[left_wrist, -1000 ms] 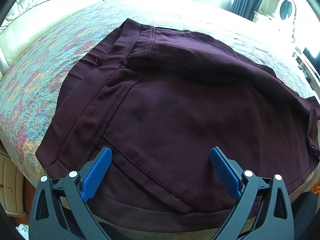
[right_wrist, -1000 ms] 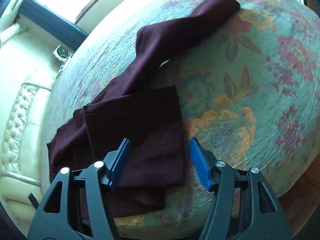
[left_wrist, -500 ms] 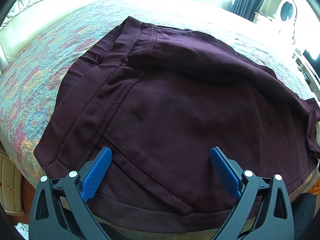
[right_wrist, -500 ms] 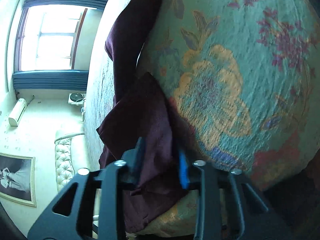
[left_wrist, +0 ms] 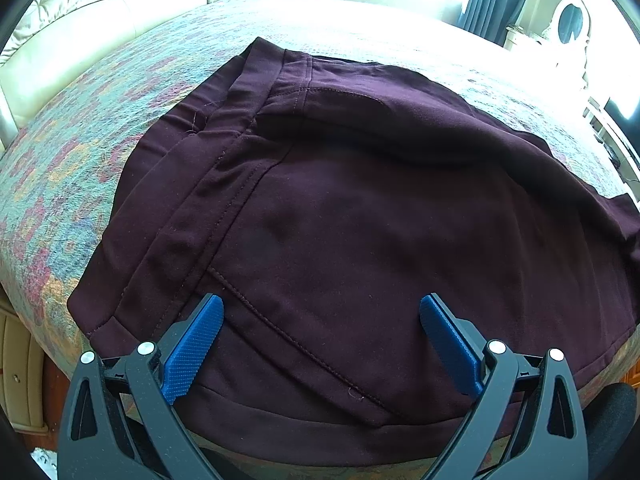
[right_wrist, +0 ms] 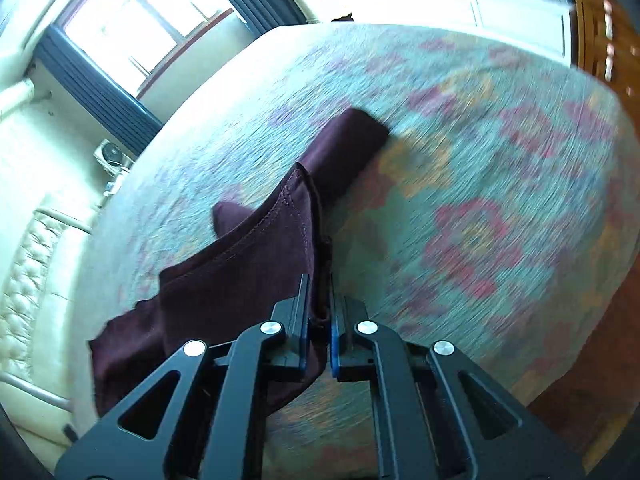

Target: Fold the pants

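Two tools are at work on the dark maroon pants (left_wrist: 340,208), which lie on the floral bedspread (left_wrist: 80,168) of the bed. The right tool (right_wrist: 319,320) has its blue pads pressed together on the hem end of a pant leg (right_wrist: 256,264), and the cloth rises off the bed toward it; the other leg end (right_wrist: 348,140) lies flat farther off. The left tool (left_wrist: 320,340) hangs with its pads spread wide over the near waistband area, touching nothing that I can make out. The main risk, as I judge it, is that the pinch takes only a thin edge of fabric near the seam, so a quick pull could slip it free or drag just one layer, leaving the fold skewed. With nothing pinning the waist, the whole garment may also slide across the bedspread and bunch rather than fold.
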`<state>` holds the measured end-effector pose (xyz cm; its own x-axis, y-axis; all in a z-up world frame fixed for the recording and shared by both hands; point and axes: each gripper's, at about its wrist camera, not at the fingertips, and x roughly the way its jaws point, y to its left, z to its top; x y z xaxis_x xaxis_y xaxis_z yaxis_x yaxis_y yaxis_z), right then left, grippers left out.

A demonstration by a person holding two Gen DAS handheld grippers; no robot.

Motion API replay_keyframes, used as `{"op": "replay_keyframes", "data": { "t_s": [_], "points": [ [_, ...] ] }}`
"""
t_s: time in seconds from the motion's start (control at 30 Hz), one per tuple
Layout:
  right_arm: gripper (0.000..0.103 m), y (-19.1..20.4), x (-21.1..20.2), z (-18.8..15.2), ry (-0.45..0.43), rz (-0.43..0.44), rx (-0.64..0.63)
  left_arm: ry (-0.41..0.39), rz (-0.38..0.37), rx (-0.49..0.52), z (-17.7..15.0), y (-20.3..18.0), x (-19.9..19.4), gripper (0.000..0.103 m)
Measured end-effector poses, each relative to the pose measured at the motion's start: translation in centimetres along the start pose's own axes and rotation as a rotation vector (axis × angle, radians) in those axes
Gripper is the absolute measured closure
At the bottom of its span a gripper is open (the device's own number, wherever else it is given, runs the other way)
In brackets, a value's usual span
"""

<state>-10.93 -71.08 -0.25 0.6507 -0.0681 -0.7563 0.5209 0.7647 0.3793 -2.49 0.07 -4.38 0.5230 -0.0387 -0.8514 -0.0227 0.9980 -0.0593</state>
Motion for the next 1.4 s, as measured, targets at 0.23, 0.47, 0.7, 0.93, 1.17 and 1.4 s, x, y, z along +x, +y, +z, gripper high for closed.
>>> {"op": "replay_keyframes", "data": {
  "t_s": [0.23,0.47,0.7,0.93,1.17,1.4],
  "points": [
    [0.096,-7.2,3.3,1.6,0.057,-0.121,0.073,0.001,0.01,-0.01,0.1,-0.1,0.0,0.005],
    [0.094,-8.9,5.9,0.8,0.071,-0.102,0.175,-0.011,0.02,0.007,0.1,-0.2,0.1,0.005],
    [0.079,-7.6,3.9,2.8,-0.003,-0.166,0.22,-0.033,-0.01,0.073,0.0,-0.4,-0.9,0.005],
    [0.05,6.8,4.3,2.6,0.012,0.045,-0.11,-0.075,-0.071,0.095,3.4,1.2,-3.6,0.005],
    [0.045,21.3,8.7,-0.2,0.182,0.259,-0.424,-0.078,-0.132,0.063,12.2,7.6,-0.8,0.005],
    [0.04,29.8,13.2,-3.2,0.315,0.336,-0.675,-0.007,-0.25,0.093,21.2,12.0,5.8,0.005]
  ]
}}
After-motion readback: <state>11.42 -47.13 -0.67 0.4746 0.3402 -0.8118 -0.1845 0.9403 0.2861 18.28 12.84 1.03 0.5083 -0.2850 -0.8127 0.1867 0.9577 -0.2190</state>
